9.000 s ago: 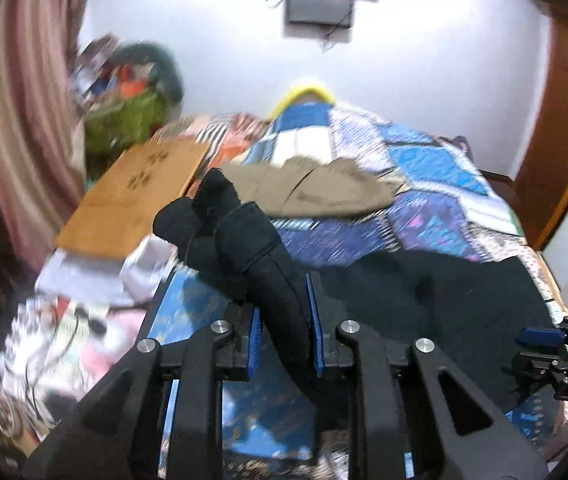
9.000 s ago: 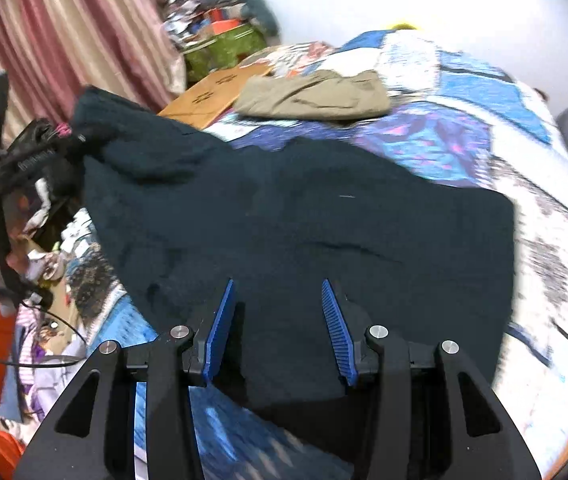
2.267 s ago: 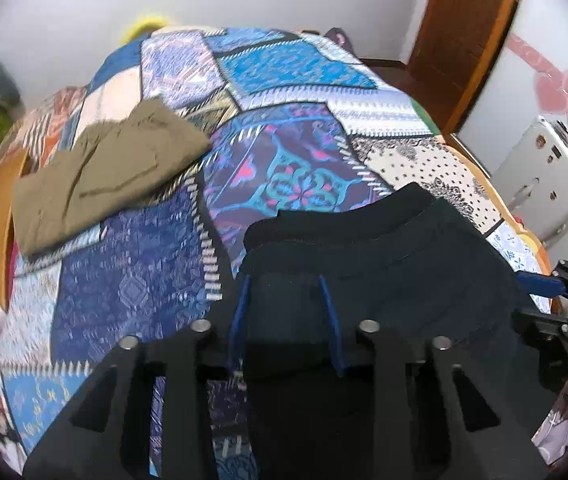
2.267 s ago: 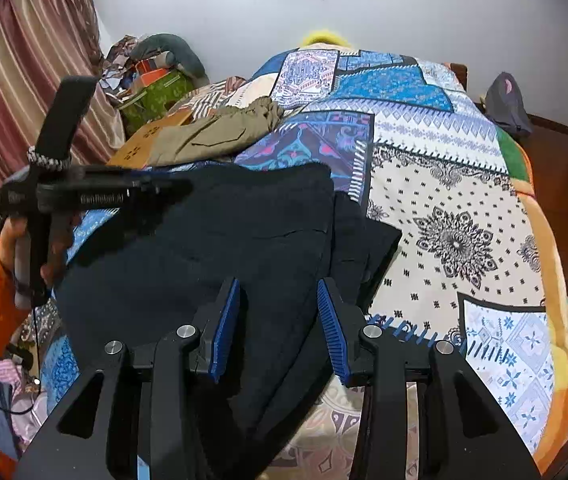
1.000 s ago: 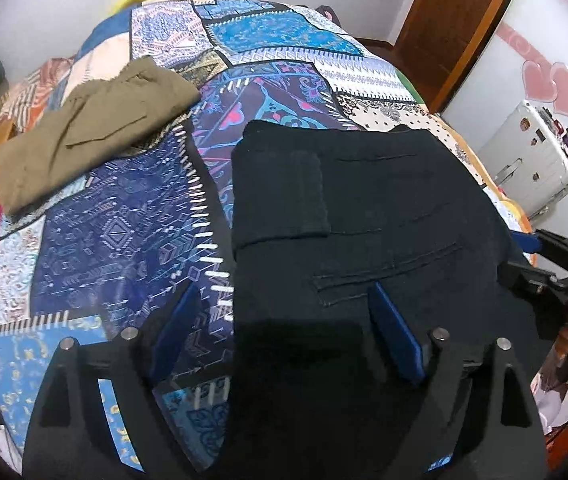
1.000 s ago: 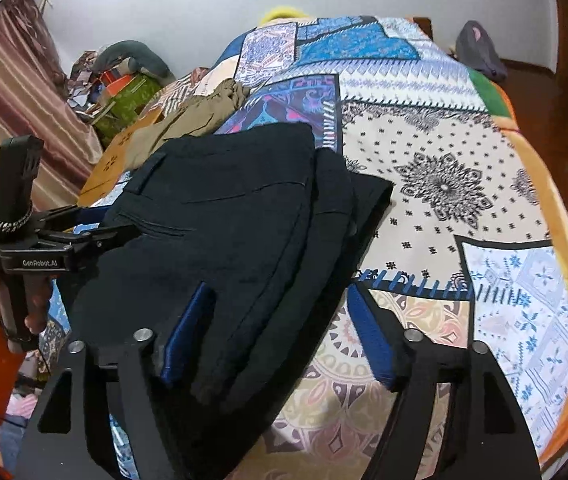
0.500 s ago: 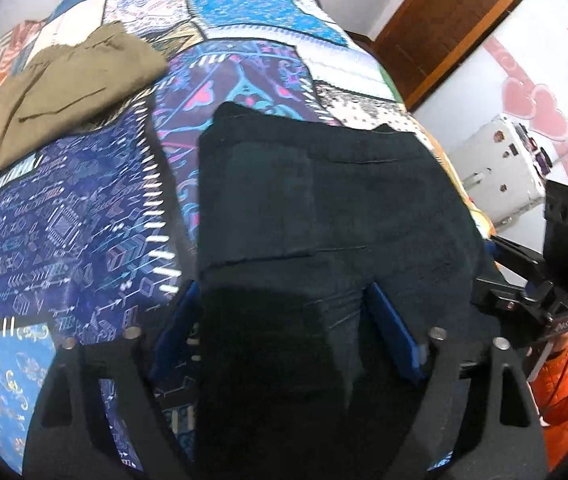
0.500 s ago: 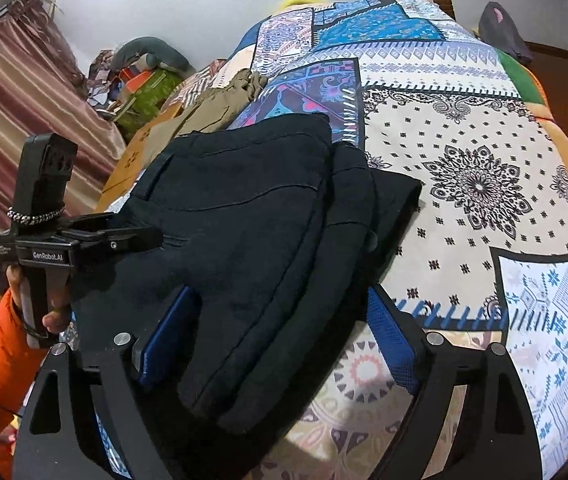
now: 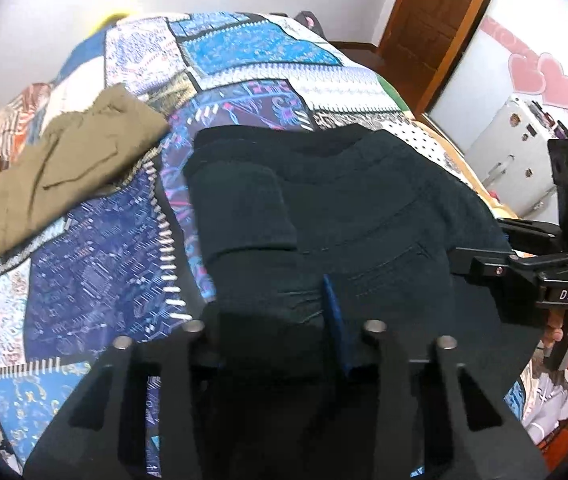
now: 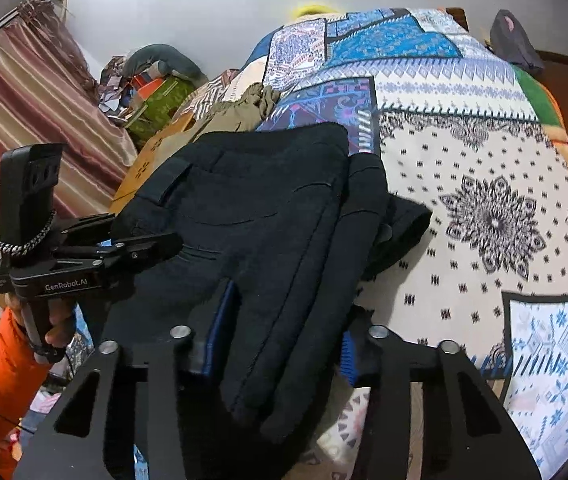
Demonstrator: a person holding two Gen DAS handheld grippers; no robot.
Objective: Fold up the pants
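Note:
The black pants (image 9: 343, 208) lie folded in layers on the patchwork bedspread (image 9: 96, 264); they also show in the right wrist view (image 10: 268, 216). My left gripper (image 9: 276, 320) has closed in on the near edge of the folded stack, with cloth bunched between its blue pads. My right gripper (image 10: 280, 344) has its jaws around the near right edge of the stack, with thick cloth between them. The left gripper also shows in the right wrist view (image 10: 132, 248), and the right gripper in the left wrist view (image 9: 479, 260).
Folded olive pants (image 9: 68, 168) lie on the bed to the far left. A wooden board (image 10: 156, 152) and a clutter pile (image 10: 152, 92) stand by the striped curtain (image 10: 28, 128). A white suitcase (image 9: 515, 152) and a wooden door (image 9: 435, 20) are at the right.
Both grippers stood wide open over the stack a second ago. Both have closed in on its near edge, the left more tightly, and the cloth has bunched up between the jaws.

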